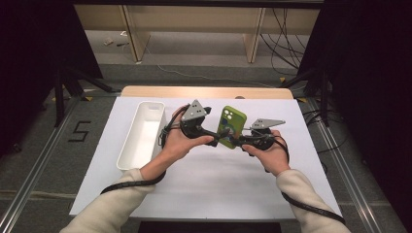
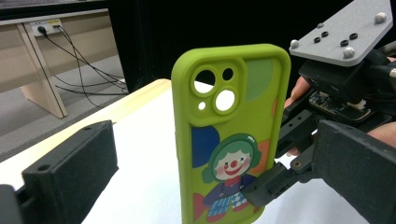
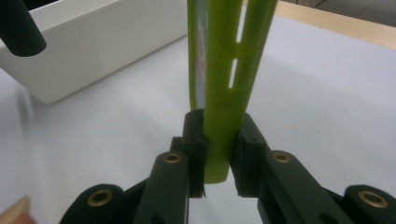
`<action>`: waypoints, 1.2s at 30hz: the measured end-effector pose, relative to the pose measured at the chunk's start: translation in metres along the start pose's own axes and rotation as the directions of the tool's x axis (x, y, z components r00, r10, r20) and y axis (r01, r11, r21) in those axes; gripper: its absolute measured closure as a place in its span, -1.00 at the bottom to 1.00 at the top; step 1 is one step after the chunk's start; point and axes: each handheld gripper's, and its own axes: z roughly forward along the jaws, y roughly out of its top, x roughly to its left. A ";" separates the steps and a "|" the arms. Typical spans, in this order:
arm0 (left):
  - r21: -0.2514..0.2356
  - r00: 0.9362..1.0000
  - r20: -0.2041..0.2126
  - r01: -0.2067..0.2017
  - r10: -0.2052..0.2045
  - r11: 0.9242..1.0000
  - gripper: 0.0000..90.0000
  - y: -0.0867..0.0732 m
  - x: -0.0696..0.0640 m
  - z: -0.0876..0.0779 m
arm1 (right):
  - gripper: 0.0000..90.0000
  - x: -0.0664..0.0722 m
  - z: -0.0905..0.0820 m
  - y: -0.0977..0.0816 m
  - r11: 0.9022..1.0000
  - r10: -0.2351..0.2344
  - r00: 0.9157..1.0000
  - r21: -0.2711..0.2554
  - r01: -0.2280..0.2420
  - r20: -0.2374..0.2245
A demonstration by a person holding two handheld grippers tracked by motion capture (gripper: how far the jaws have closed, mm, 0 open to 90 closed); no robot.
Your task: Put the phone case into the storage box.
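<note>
The right gripper (image 3: 217,154) is clamped on the lower end of a green phone case (image 1: 232,127), its two black jaws pressing the case's thin sides from either hand, as the right gripper view shows. The left gripper (image 2: 205,186) stands wide open: in the left gripper view its jaws sit far apart with the case upright between them, untouched by either.

Counted: one phone case, one white bin (image 1: 141,133), two grippers.

The case is held up off the white bench (image 1: 209,189) near its middle, printed back with the cartoon clown turned toward the left gripper, camera cutouts uppermost. It sits between the two grippers, the left one just beside its left edge. The bin lies well apart along the bench's left edge
</note>
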 end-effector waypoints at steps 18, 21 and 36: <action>-0.005 0.999 -0.053 0.001 -0.001 1.000 -1.00 -0.002 -0.002 -0.013 | 0.74 0.012 0.005 0.004 1.000 0.002 0.999 0.015 -0.003 0.049; -0.005 0.998 -0.055 -0.002 0.002 1.000 -1.00 -0.003 -0.001 -0.014 | 0.74 0.012 0.006 0.004 1.000 0.004 0.999 0.016 -0.005 0.049; -0.013 0.998 -0.069 -0.006 0.005 1.000 -1.00 -0.004 -0.006 -0.020 | 0.74 0.020 0.008 0.005 0.999 0.018 0.998 0.026 -0.020 0.058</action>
